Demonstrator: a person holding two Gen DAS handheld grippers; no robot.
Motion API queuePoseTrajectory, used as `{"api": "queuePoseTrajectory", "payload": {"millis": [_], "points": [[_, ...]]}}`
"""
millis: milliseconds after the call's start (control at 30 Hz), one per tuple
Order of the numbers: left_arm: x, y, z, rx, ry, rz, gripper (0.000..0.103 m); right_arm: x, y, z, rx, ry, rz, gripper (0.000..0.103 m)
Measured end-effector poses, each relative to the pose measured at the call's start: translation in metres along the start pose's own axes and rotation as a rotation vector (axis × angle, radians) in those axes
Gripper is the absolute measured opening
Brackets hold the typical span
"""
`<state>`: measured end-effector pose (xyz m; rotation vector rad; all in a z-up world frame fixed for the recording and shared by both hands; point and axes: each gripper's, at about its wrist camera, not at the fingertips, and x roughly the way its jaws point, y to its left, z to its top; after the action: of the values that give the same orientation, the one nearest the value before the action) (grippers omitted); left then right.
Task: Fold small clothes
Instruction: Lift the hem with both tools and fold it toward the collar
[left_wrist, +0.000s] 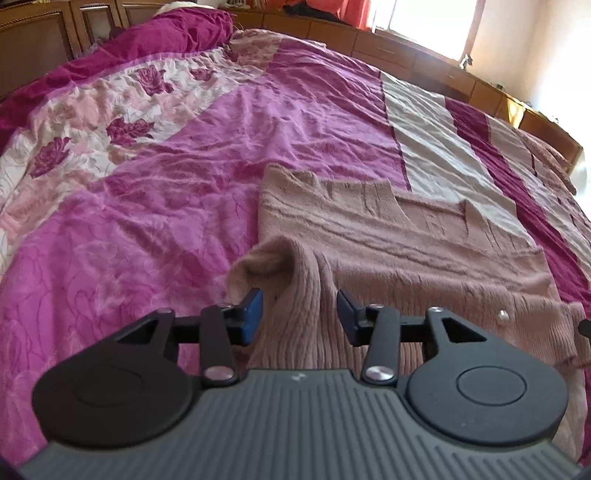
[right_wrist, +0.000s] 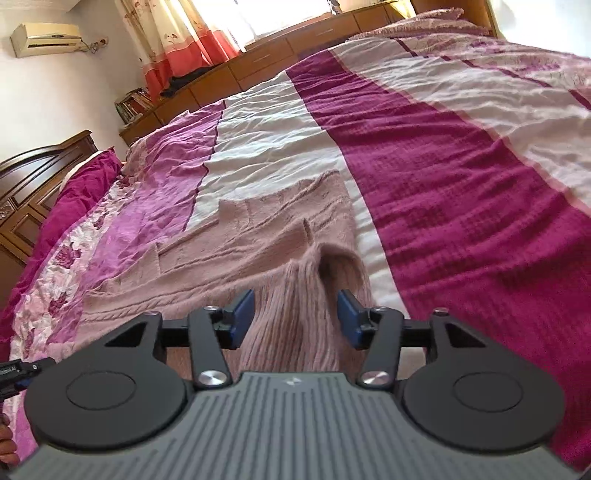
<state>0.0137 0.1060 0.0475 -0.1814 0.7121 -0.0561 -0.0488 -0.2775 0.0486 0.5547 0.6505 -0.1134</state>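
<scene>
A dusty-pink knitted sweater (left_wrist: 388, 236) lies spread on a bed, on a bedspread (left_wrist: 184, 184) striped in magenta, pink and cream with a band of printed roses. The left gripper (left_wrist: 299, 314) sits low over the near left corner of the garment, its blue-padded jaws standing apart with a raised ridge of ribbed knit between them; the pads do not press the cloth. A loose fold of the knit bulges up just beyond the left pad. Two small pearl-like buttons (left_wrist: 502, 315) show on the sweater near the right edge of the left wrist view.

From the other side, the right gripper (right_wrist: 295, 317) hangs over the near right corner of the same sweater (right_wrist: 240, 251), jaws likewise parted, a rumpled ridge of ribbed knit lying between the blue pads without being clamped. A hollow fold stands up just ahead of them.

Wooden drawer units (right_wrist: 258, 62) line the far side of the bed below a bright window with red-hemmed curtains (right_wrist: 177, 44). An air conditioner (right_wrist: 46, 38) hangs on the wall, and a carved wooden headboard (right_wrist: 40, 162) stands at left.
</scene>
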Motion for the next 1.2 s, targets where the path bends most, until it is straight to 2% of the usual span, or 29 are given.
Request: {"api": "queuePoseTrajectory", "payload": {"millis": [467, 833, 900, 933, 967, 1000, 1067, 1133, 1200], "points": [[0.011, -0.005, -0.015, 0.029, 0.067, -0.003, 0.046, 0.009, -0.006, -0.017, 0.035, 0.069, 0.031, 0.059], [0.018, -0.008, -0.015, 0.038, 0.074, -0.002, 0.045, 0.017, -0.008, -0.015, 0.047, 0.083, 0.030, 0.059], [0.020, -0.010, -0.014, 0.044, 0.075, -0.009, 0.040, 0.017, -0.006, -0.014, 0.032, 0.085, 0.028, 0.058], [0.020, -0.011, -0.013, 0.048, 0.077, -0.017, 0.031, 0.017, -0.005, -0.013, 0.022, 0.082, 0.028, 0.055], [0.020, -0.012, -0.012, 0.051, 0.080, -0.025, 0.022, 0.016, -0.004, -0.013, 0.012, 0.078, 0.030, 0.044], [0.021, -0.013, -0.011, 0.051, 0.082, -0.036, 0.018, 0.016, -0.002, -0.012, 0.002, 0.076, 0.031, 0.039], [0.019, -0.013, -0.010, 0.040, 0.079, -0.052, 0.016, 0.016, -0.001, -0.011, -0.009, 0.075, 0.030, 0.023], [0.015, -0.014, -0.009, 0.039, 0.062, -0.061, 0.015, 0.015, 0.000, -0.009, -0.014, 0.072, 0.037, 0.015], [0.008, -0.013, -0.005, 0.032, 0.036, -0.072, 0.015, 0.012, 0.001, -0.006, -0.019, 0.058, 0.052, 0.013]]}}
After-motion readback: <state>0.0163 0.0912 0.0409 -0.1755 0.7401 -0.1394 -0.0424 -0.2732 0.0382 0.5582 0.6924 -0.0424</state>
